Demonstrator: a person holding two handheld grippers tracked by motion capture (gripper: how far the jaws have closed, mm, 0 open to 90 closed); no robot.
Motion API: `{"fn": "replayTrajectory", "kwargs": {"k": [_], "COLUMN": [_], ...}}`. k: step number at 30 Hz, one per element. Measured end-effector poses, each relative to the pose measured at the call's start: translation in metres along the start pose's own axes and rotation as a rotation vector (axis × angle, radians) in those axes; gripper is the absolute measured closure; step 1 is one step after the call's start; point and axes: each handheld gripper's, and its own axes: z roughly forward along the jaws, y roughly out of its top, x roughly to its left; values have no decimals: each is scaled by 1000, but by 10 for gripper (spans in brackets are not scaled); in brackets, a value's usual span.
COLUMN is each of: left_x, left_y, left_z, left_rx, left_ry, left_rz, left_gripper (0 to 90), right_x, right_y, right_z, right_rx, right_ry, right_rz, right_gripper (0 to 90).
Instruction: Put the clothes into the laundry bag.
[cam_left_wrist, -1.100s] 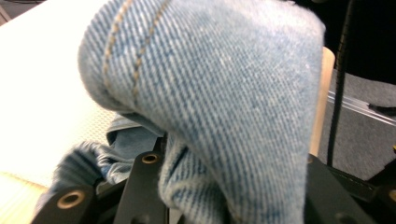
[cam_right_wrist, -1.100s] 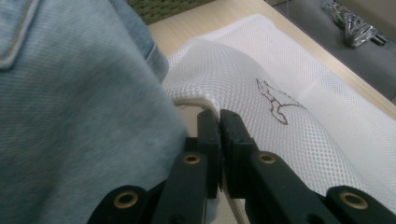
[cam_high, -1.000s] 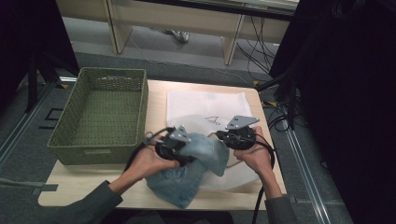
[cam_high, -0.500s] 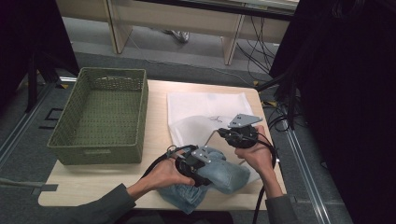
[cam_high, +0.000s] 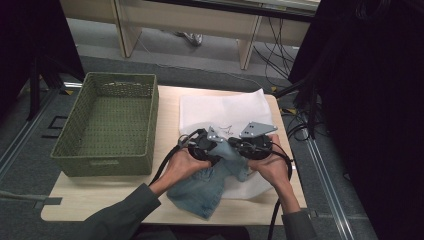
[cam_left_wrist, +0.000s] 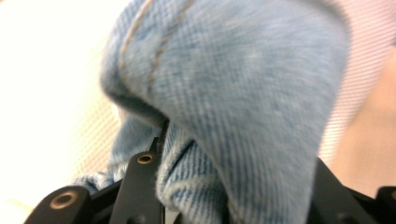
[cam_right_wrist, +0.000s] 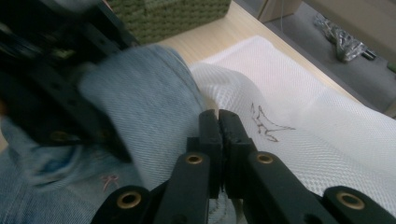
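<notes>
1. On the table, toward its near right side, one piece of denim lies partly on one white mesh bag, both grippers meeting at its upper edge.
2. The left gripper holds a fold of denim between its jaws; the left gripper view shows cloth bunched thick there, which likely explains why the jaws stand partly apart.
3. The right gripper has its jaws pressed together; it seems to pinch the bag's edge beside the denim, though the fold hides exactly what is caught.
4. That split looks deliberate: one tool keeps the bag in place while the other brings the denim to it.
5. One green basket sits at the left, apart from the work, probably waiting for the packed bag.
6. Counted: two grippers, one denim piece, one bag, one basket.
</notes>
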Motion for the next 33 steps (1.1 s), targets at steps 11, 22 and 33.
{"fn": "replayTrajectory", "kwargs": {"k": [11, 22, 33], "left_x": [-7, -6, -7], "left_y": [-13, -14, -12], "left_z": [26, 25, 18], "left_rx": [9, 21, -26], "left_ry": [-24, -32, -19], "left_rz": [-19, 0, -15], "left_gripper": [577, 588, 635], "right_x": [-13, -22, -20], "right_y": [-21, -50, -51], "right_z": [4, 6, 20], "right_rx": [40, 233, 245], "right_ry": [4, -102, -57], "right_rz": [41, -11, -54], "right_gripper": [900, 643, 877]}}
